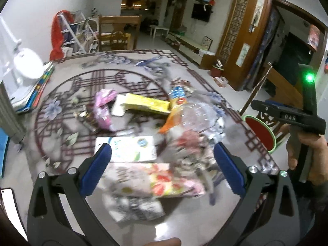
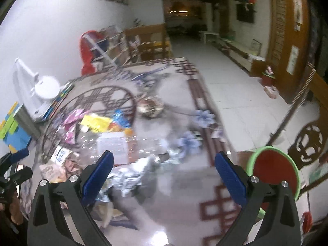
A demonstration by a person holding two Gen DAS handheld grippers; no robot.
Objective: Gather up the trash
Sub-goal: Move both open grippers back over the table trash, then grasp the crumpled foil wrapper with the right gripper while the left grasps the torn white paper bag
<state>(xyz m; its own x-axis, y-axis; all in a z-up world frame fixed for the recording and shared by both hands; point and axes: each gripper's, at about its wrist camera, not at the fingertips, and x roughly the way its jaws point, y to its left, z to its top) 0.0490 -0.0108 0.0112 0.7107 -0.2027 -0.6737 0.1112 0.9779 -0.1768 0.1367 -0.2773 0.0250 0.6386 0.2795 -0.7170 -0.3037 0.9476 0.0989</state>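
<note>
Left gripper fingers spread wide, empty; white carton just beyond its left fingertip. Right gripper also spread, crumpled foil wrapper between fingers.

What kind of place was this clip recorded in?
Most likely a home's living and dining room: a patterned dining table strewn with wrappers, a wall-mounted TV above a low cabinet, and carved wooden chairs on a tiled floor.

The table at frame centre is glossy and smooth. Upper right, the bottle is clear plastic. The carton looks like yellow card.
</note>
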